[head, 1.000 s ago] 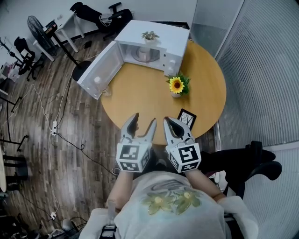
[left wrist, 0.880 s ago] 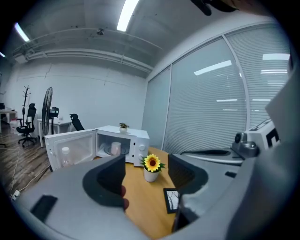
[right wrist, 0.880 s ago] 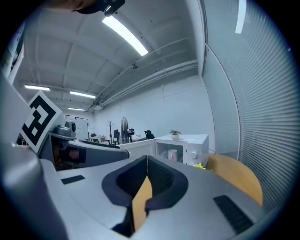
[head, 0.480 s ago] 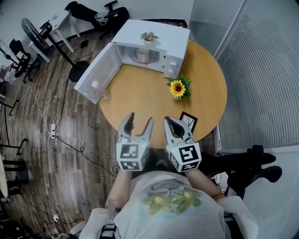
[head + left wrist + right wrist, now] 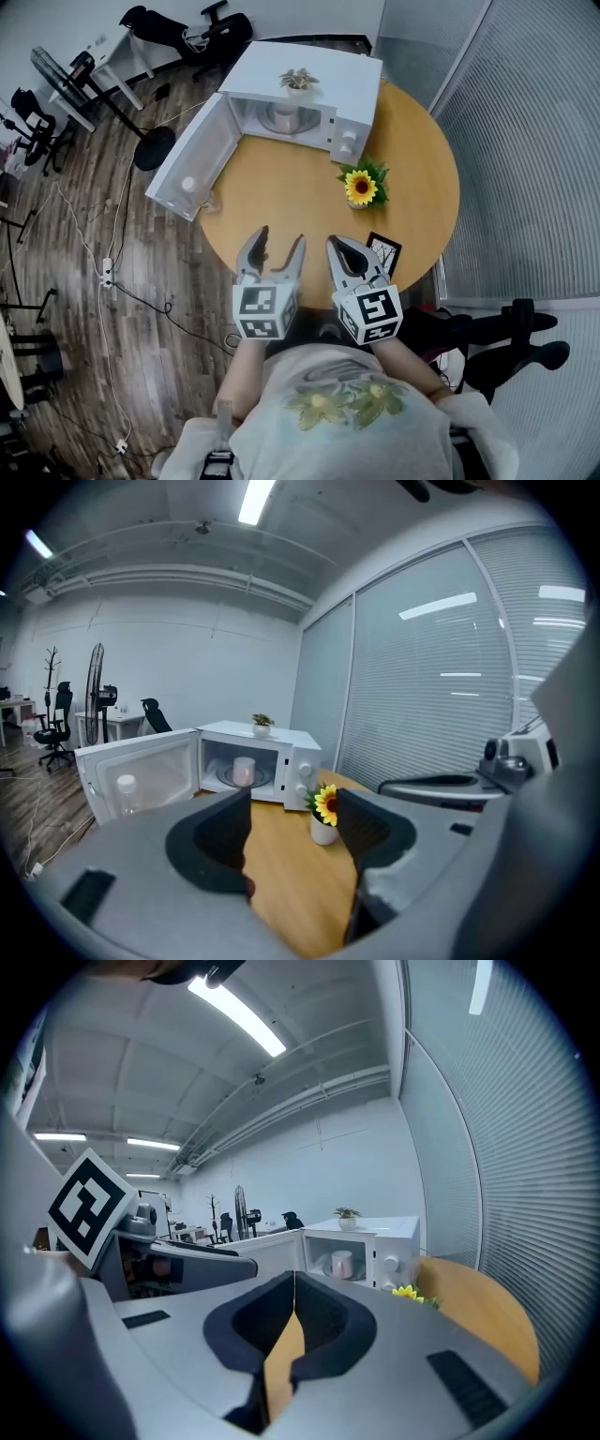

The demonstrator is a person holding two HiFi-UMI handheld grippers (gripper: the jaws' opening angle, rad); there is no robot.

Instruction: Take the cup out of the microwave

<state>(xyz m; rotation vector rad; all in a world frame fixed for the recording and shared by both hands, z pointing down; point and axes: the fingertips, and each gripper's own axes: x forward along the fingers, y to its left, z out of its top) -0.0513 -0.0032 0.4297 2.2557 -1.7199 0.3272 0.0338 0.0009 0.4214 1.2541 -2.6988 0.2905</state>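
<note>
L tongs (image 5: 279, 240) spread wide, jaws just been opening, nothing btwn them but bare tabletop; R tongs (image 5: 338, 246) w/ jaws pressed together, tips meeting, nothing held. Both sit side by side, close but apart, over near edge of round wooden table (image 5: 281, 202), pointing toward microwave (image 5: 314, 73) and well apart from it. Microwave stands at far edge of table, door (image 5: 192, 167) swung wide open to left, reaching past table's left edge. Cup (image 5: 244, 771), pale, stands upright on glass turntable (image 5: 222, 776) inside microwave, about centre. Small potted plant (image 5: 298, 79) on top of microwave. Sunflower in white pot (image 5: 360, 188) on table just near of microwave's knob side, btwn microwave and R tongs. Black-framed card (image 5: 382, 251) lies near table's right edge, just beside R tongs. Floor fan (image 5: 52, 64) stands on wood floor far left, well apart from table.
</note>
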